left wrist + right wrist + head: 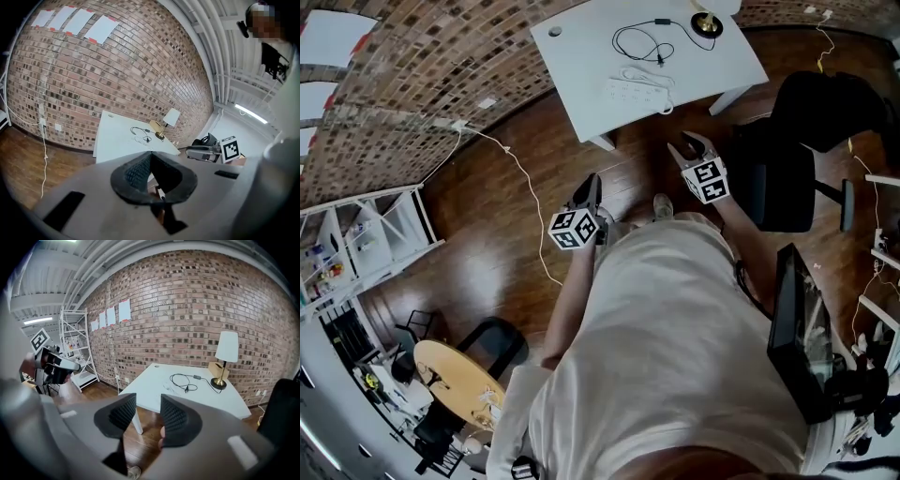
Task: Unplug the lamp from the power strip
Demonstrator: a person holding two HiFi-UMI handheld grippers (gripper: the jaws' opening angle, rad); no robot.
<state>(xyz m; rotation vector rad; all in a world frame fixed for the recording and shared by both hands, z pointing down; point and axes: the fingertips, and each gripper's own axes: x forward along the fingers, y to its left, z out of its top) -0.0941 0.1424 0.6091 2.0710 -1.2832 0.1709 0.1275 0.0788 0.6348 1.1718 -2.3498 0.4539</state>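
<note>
A person stands on a wooden floor, facing a white table (581, 56) against a brick wall, with both grippers held short of it. The left gripper (593, 181) has its jaws pressed together with nothing between them. The right gripper (696, 145) has its jaws apart and empty. At the table's far right corner stands the lamp (706, 21). Its black cable (636, 42) loops across the tabletop, and the white power strip (637, 91) lies nearer the front edge. A black chair (811, 122) stands to the right.
</note>
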